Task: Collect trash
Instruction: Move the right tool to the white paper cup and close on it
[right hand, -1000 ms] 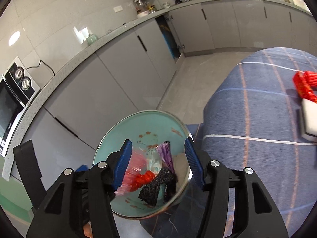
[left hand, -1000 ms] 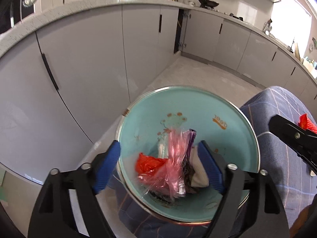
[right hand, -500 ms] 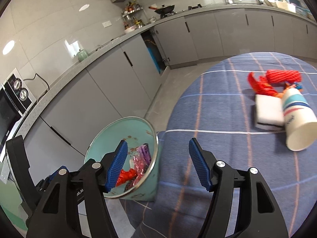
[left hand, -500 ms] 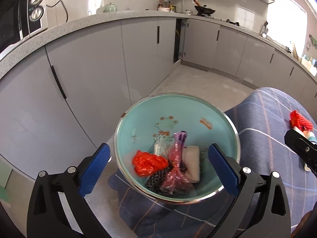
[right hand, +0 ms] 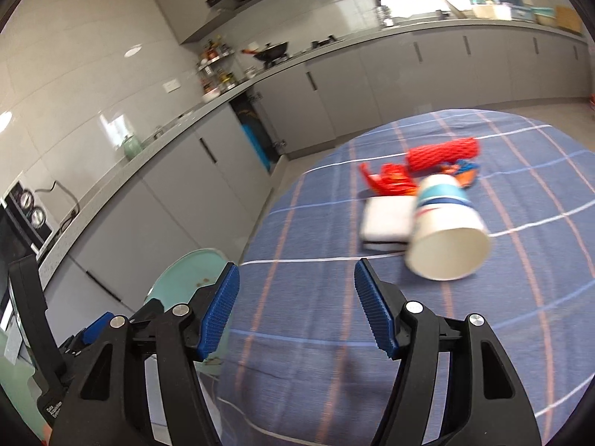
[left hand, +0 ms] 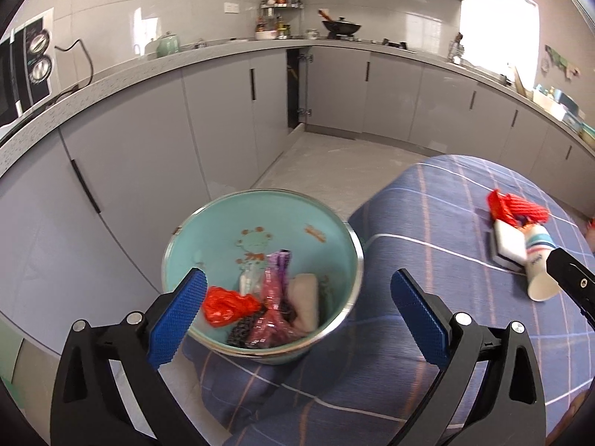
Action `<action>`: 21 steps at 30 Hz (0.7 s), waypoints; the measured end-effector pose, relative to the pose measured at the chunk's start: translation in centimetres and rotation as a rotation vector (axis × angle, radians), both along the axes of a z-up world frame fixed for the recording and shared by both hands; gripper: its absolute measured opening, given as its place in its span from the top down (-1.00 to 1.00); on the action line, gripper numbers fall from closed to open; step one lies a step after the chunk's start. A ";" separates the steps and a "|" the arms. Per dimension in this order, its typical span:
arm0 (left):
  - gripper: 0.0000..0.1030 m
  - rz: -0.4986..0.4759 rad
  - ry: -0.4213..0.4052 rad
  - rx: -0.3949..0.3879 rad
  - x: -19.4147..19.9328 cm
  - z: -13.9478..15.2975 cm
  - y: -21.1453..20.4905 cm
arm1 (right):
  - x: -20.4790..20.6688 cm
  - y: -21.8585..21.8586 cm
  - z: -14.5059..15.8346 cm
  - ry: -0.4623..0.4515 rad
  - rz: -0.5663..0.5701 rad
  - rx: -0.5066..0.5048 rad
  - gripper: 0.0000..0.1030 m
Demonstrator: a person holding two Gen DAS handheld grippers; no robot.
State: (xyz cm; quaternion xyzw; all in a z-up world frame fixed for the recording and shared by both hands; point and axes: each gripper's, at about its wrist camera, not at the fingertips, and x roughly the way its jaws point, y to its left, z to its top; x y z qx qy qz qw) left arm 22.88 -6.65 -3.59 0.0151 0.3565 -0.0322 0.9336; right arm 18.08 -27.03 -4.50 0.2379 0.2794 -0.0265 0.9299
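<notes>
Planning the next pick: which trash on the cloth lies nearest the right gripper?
The paper cup, on its side with its mouth toward the right gripper; sponge and red net lie farther back.

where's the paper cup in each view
Left wrist: the cup lies on its side at the far right, on the blue cloth, partly behind the right gripper's black finger.
Right wrist: the cup lies right of centre, its mouth facing the camera, beyond the open jaws.
Shared landmark: the white sponge touching the cup, with red netting behind it.
</notes>
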 end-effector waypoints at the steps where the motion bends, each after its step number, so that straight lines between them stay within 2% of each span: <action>1: -0.89 -0.013 0.002 0.000 -0.2 0.0 -0.6 | -0.3 -0.4 0.0 0.000 -0.010 0.000 -0.25; 13: -0.89 -0.136 0.043 0.008 -1.2 -1.8 -6.0 | -3.5 -7.2 -1.8 0.051 -0.165 0.000 -0.25; 19: -0.89 -0.167 0.053 0.011 -1.2 -2.3 -7.5 | -2.9 -9.4 -2.0 0.063 -0.190 0.013 -0.26; 21: -0.89 -0.178 0.052 0.018 -1.2 -2.4 -8.0 | -1.8 -9.9 -2.1 0.084 -0.175 0.010 -0.34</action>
